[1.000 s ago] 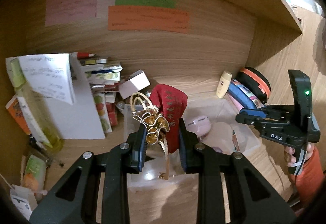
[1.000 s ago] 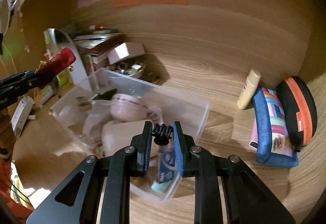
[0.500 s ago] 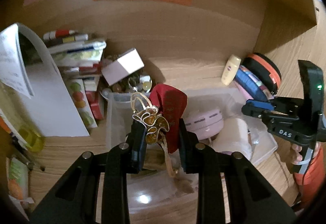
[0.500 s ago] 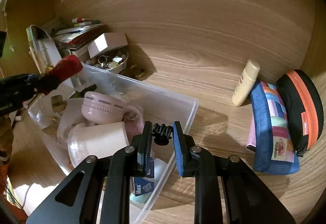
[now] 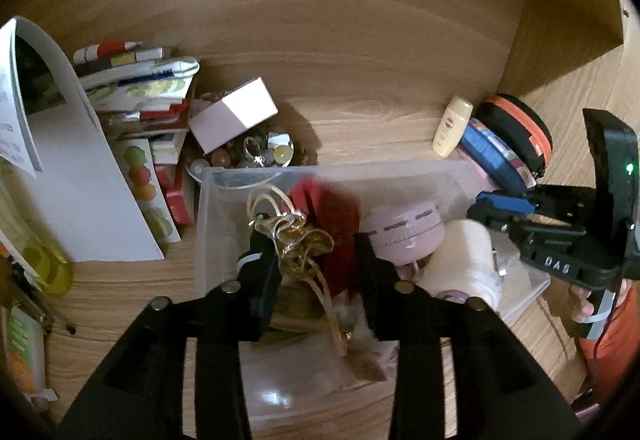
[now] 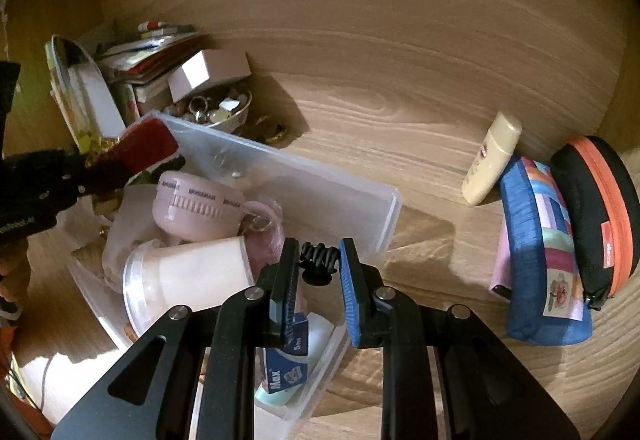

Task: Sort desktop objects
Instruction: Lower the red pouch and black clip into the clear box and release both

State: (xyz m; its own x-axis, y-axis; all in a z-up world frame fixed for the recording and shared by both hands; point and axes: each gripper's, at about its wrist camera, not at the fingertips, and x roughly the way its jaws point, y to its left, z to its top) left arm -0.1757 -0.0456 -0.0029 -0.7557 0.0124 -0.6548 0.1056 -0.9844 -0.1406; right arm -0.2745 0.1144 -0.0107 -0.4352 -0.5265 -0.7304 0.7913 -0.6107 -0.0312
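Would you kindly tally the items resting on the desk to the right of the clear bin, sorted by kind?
Zip pouches: 2, the blue patchwork pouch and the black pouch with orange zip.
Tubes: 1, the cream tube.
Total: 3.

Red-gold charm [image 5: 316, 236] & black hair tie [image 6: 318, 256] over clear bin [image 6: 360, 215].

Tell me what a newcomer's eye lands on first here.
First, the red and gold ornament clamped in the left gripper above the clear plastic bin. Next, the small black hair tie pinched in the right gripper over the bin's near corner.
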